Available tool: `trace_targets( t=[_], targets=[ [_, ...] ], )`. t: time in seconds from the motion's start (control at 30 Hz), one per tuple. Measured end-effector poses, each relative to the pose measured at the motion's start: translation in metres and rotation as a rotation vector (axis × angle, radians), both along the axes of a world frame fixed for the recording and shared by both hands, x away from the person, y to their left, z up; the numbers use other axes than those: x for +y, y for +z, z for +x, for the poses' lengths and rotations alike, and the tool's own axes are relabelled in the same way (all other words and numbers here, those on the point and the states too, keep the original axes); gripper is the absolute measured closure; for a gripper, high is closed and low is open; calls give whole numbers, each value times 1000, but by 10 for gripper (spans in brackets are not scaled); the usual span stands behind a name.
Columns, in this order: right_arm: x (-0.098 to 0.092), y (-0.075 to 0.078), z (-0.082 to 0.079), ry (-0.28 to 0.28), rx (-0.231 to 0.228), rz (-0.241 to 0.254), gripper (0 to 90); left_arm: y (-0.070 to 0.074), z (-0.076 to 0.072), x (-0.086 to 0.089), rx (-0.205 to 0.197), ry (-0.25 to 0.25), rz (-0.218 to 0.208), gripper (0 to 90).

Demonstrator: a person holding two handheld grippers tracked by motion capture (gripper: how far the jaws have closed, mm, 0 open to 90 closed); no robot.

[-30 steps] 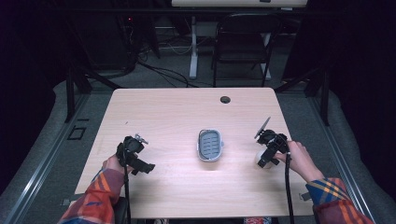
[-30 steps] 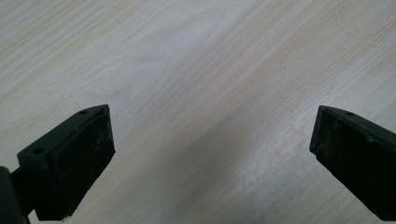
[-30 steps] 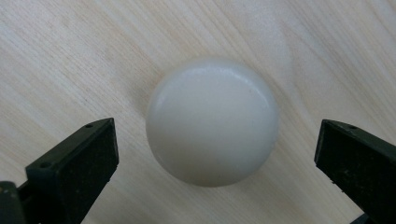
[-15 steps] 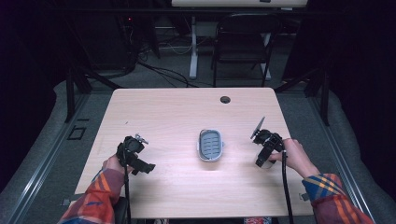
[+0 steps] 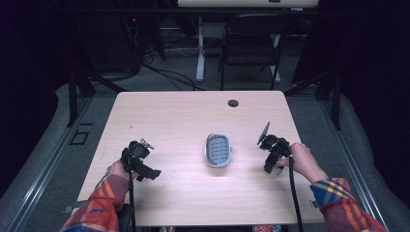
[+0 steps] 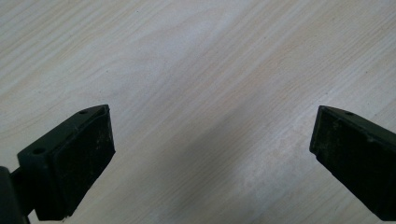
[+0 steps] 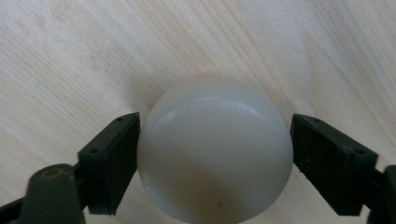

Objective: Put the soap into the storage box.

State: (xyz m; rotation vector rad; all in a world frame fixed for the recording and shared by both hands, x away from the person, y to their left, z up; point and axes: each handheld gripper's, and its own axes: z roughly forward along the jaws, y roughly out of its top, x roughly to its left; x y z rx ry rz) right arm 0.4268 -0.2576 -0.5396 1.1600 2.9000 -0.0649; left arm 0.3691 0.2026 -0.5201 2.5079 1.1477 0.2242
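A grey oval soap dish (image 5: 218,150) with a slatted insert lies at the middle of the wooden table (image 5: 183,121). My right gripper (image 5: 270,163) is right of the dish, pointing down at the tabletop. In the right gripper view a smooth white rounded lump (image 7: 215,149) sits between the jaws, and my right gripper (image 7: 215,140) is shut on it, both pads touching its sides. My left gripper (image 5: 145,168) is held low over the table's left part. In the left gripper view my left gripper (image 6: 212,154) is open wide, with bare wood between the jaws.
A round cable hole (image 5: 233,103) is near the table's far edge. A dark folding chair (image 5: 251,43) and desk legs stand on the floor beyond the table. Plaid sleeves (image 5: 99,205) come in from the bottom.
My right gripper has shifted slightly left toward the soap dish. The left gripper has stayed in place.
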Motion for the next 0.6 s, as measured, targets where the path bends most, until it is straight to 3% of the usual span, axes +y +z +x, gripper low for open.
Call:
trace_targets(
  t=[0.13,0.6],
  targets=[
    [0,0,0,1,13,-5,238,0,0,0,-2,-1,0,0],
    [1,6,-1,4,-6,3,242,0,0,0,-2,-1,0,0]
  ],
)
